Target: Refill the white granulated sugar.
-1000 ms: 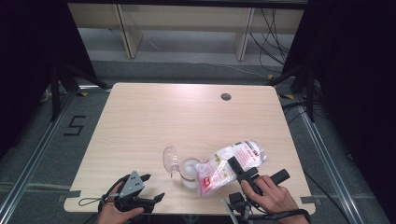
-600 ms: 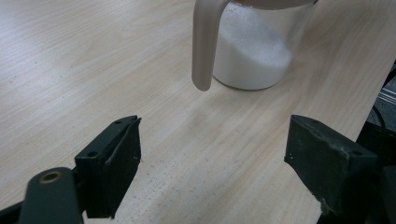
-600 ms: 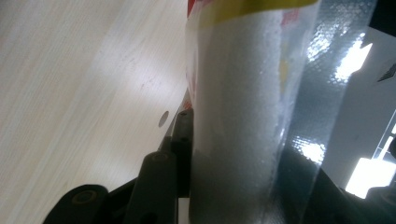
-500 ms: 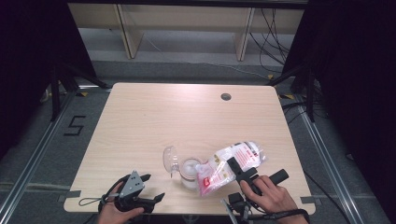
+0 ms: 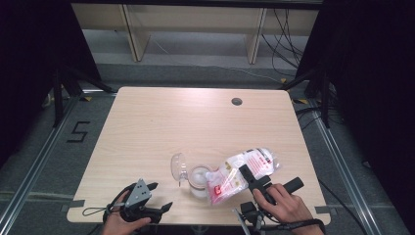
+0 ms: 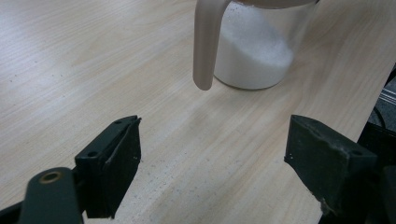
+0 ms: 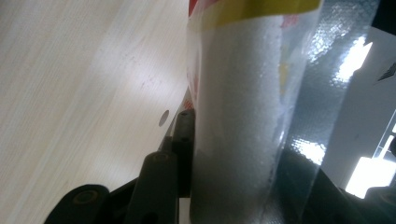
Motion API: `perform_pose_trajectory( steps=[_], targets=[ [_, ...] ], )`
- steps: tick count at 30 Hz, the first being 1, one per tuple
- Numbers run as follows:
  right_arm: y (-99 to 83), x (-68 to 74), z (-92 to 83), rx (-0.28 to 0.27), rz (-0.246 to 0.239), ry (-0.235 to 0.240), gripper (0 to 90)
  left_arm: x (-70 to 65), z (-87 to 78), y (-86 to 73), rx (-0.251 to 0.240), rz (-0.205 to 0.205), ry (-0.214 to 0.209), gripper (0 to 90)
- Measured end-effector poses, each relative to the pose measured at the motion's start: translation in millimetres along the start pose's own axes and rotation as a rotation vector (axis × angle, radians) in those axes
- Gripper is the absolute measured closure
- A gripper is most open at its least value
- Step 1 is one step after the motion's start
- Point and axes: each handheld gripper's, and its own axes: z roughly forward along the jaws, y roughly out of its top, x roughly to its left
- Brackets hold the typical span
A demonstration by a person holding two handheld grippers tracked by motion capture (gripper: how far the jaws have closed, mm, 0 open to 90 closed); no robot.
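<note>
A clear jar (image 5: 199,179) holding white powder stands near the table's front edge, its hinged lid (image 5: 177,166) flipped open to the left. A clear bag of white powder (image 5: 247,169) with red print lies tilted, its lower end resting at the jar's mouth. My right gripper (image 5: 249,177) is shut on that bag from the front. In the right gripper view the bag (image 7: 243,93) is pressed between the jaws of the right gripper (image 7: 238,154). My left gripper (image 5: 160,196) rests open at the front left, holding nothing. In the left gripper view the left gripper (image 6: 215,128) faces the jar (image 6: 254,51) and its beige handle (image 6: 206,46).
The wooden table (image 5: 195,127) has a round cable hole (image 5: 237,101) at the back right. Its front edge runs just below both hands. Shelving and cables stand beyond the far edge, and metal rails run along both sides on the floor.
</note>
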Motion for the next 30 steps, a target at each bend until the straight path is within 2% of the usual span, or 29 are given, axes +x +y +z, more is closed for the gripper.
perform_pose_trajectory(
  steps=[1,4,5,8,10,11,12,13,14,15,18,19,20,23,25,29,30],
  targets=[
    [-0.1,0.0,0.0,0.000,0.001,0.001,70.3,1.6,-0.2,0.6,0.002,0.029,-0.003,18.0],
    [0.2,0.2,0.1,-0.001,0.001,0.007,70.4,1.4,-0.2,0.6,0.001,0.027,-0.004,18.0],
    [0.1,-0.2,0.1,0.001,-0.006,0.010,70.4,-0.4,0.0,-0.1,0.000,-0.004,-0.003,17.9],
    [-0.2,0.6,1.3,-0.007,-0.002,0.008,70.4,-0.7,0.3,-0.1,-0.006,-0.010,-0.005,18.0],
    [-0.7,1.3,0.8,0.004,0.006,0.014,70.5,-0.2,0.0,0.0,0.000,-0.002,-0.002,18.0],
    [-0.8,0.2,1.5,-0.004,-0.009,0.014,70.5,0.6,-0.2,0.2,0.001,0.011,0.002,18.0],
    [-1.3,1.1,1.3,-0.002,0.003,0.010,70.5,1.6,-0.2,0.6,0.002,0.030,-0.004,18.0],
    [-1.4,1.1,1.3,-0.001,0.007,0.013,70.5,1.4,-0.2,0.5,0.001,0.027,-0.005,17.9],
    [-1.6,0.9,1.5,-0.004,0.006,0.012,70.5,-0.8,0.4,-0.1,-0.005,-0.008,-0.006,18.0],
    [-1.7,0.7,0.9,-0.002,0.008,0.013,70.6,-0.8,0.4,-0.1,-0.006,-0.010,-0.004,17.9],
    [-1.8,0.6,1.2,-0.005,0.008,0.013,70.8,-0.3,0.0,0.0,0.000,-0.002,-0.002,17.9],
    [-2.1,2.2,1.6,-0.005,0.024,0.014,70.8,0.1,0.1,0.2,-0.004,0.007,0.000,17.9],
    [-2.2,1.7,1.4,-0.006,0.021,0.010,70.9,-1.0,0.4,0.0,-0.005,-0.010,-0.008,18.0],
    [-3.9,0.4,2.3,-0.021,0.020,0.018,70.9,-0.8,0.3,-0.1,-0.006,-0.011,-0.006,17.9],
    [-4.3,1.1,1.6,-0.012,0.036,0.027,71.0,-0.8,0.2,-0.1,-0.006,-0.011,-0.006,18.0],
    [-6.9,0.4,1.9,-0.032,0.064,0.027,71.1,-0.8,0.2,0.0,-0.006,-0.011,-0.006,18.0],
    [-7.4,0.2,2.0,-0.036,0.061,0.030,71.1,1.1,-0.9,0.2,0.014,0.014,-0.002,18.0]
  ],
)
